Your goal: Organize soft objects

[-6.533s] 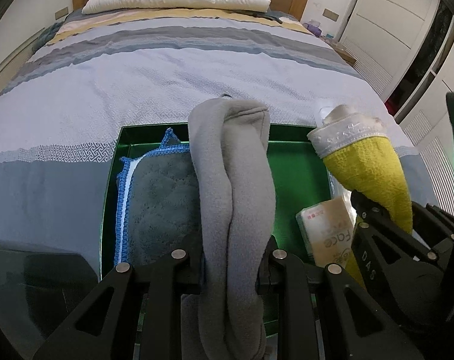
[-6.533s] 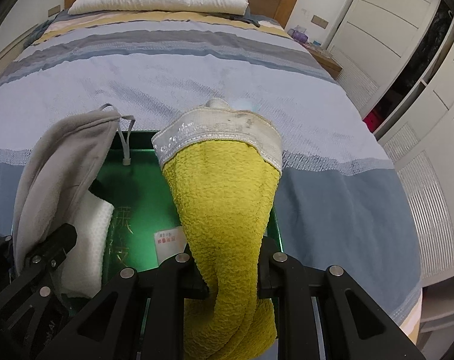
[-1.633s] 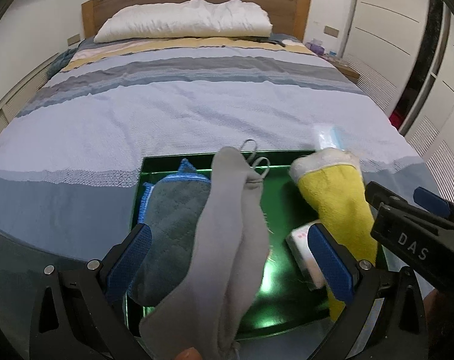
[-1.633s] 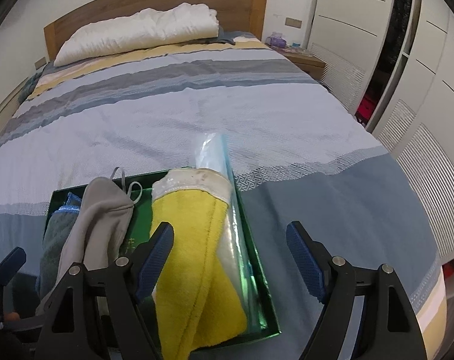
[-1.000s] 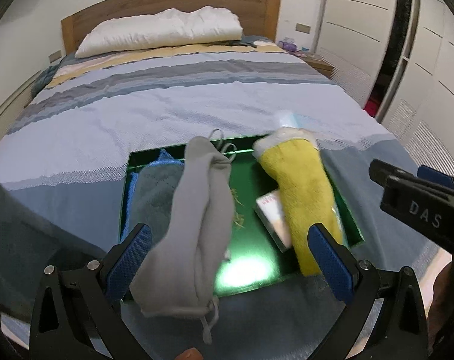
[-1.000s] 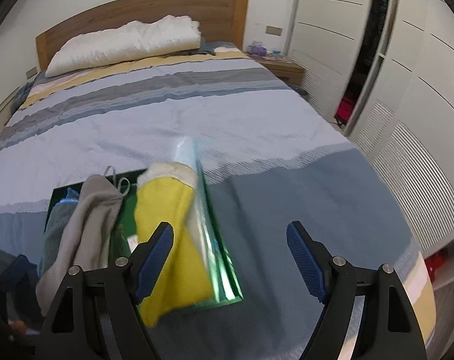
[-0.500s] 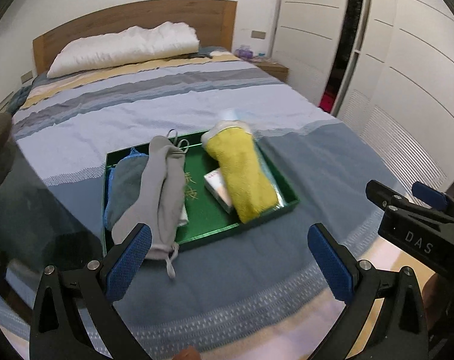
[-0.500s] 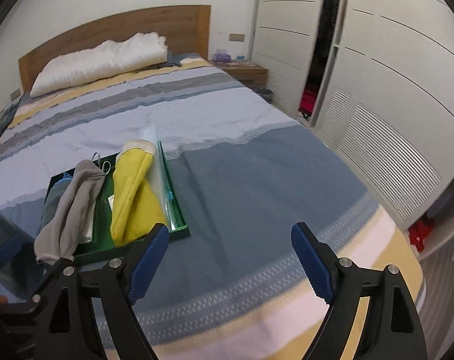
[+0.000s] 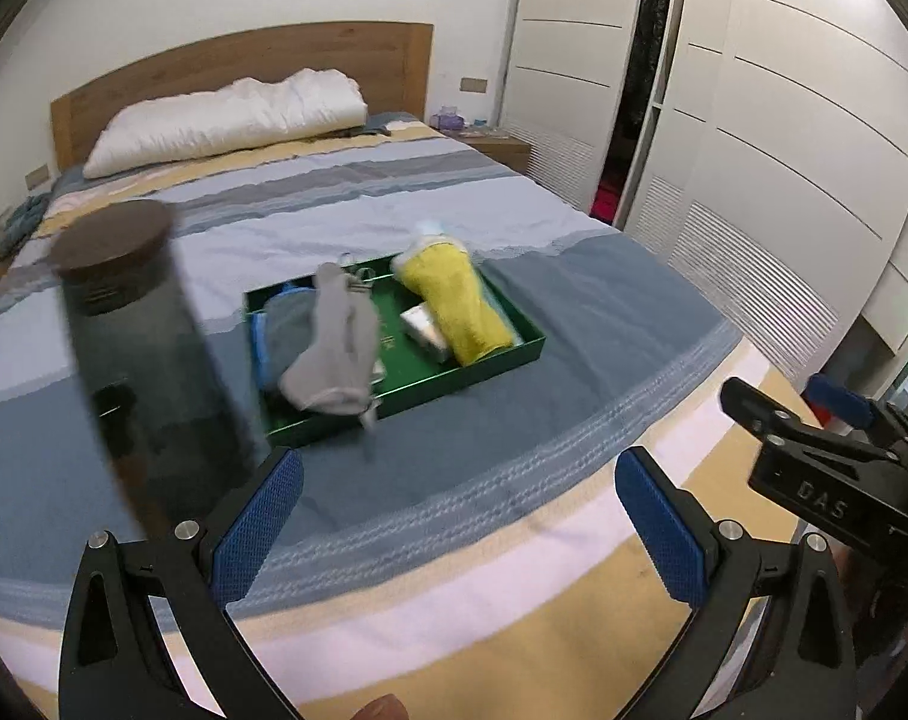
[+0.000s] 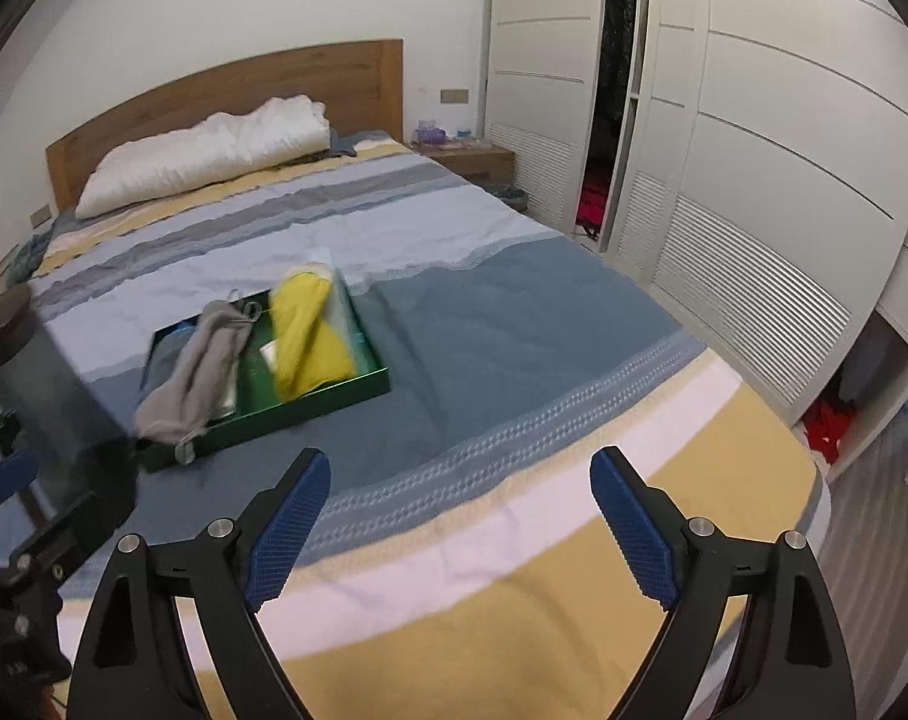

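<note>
Partly, the scene is hard to read: a tall dark container with a brown lid (image 9: pixel 115 243) stands blurred close in front of the left camera and hides part of the bed (image 9: pixel 574 312), and in the right view it covers the near left corner of the green tray (image 10: pixel 310 405). The tray lies on the grey-blue band of the bedspread, well apart from both pairs of tongs. In it, four soft things can be counted: one grey cloth pouch (image 9: pixel 334 348) with its cord hanging over the tray's near rim, one yellow towel roll (image 9: pixel 454 300) along the right side, one dark cloth with a blue edge (image 9: pixel 274 330) mostly buried under the pouch, and one clear plastic packet (image 10: pixel 340 300) squeezed between the yellow roll and the tray wall. A small pale box (image 9: pixel 424 330) between pouch and roll is too blurred to read. The left tongs (image 9: pixel 457 510) stand spread wide with nothing between them. The right tongs (image 10: pixel 457 510) are opening, also empty, over the foot of the bed. One white pillow (image 10: pixel 202 153) lies at the wooden headboard (image 10: pixel 226 84).
</note>
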A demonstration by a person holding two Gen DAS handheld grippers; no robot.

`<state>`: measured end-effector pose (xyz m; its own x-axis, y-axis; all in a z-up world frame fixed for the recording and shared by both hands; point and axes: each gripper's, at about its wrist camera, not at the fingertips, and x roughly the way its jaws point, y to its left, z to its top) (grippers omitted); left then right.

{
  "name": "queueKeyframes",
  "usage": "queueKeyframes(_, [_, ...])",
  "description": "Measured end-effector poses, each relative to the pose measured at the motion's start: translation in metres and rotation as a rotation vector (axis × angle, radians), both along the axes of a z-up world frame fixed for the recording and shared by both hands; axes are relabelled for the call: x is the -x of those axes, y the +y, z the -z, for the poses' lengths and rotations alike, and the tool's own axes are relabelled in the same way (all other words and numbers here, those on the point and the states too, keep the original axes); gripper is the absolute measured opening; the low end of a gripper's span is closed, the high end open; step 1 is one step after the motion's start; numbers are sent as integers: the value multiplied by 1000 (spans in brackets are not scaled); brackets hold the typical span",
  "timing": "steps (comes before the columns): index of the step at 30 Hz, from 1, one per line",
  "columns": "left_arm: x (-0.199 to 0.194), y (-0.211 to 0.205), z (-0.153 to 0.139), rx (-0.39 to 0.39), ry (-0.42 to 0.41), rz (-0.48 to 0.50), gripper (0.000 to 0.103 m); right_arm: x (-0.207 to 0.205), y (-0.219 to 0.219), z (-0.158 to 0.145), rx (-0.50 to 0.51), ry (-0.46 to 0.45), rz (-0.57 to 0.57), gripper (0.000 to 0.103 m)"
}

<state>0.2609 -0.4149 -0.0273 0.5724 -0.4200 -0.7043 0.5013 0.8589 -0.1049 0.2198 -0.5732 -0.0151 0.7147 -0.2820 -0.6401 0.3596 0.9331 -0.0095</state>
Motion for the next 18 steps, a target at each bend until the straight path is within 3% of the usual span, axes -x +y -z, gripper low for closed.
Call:
queueKeyframes(11, [54,104,-8,-39,0,-89,102,97,88,-31,13,-80,-68,94])
queueKeyframes(18, [89,181,-16,-4,-18,-125,102,156,145,-38,42,-140,-68,99])
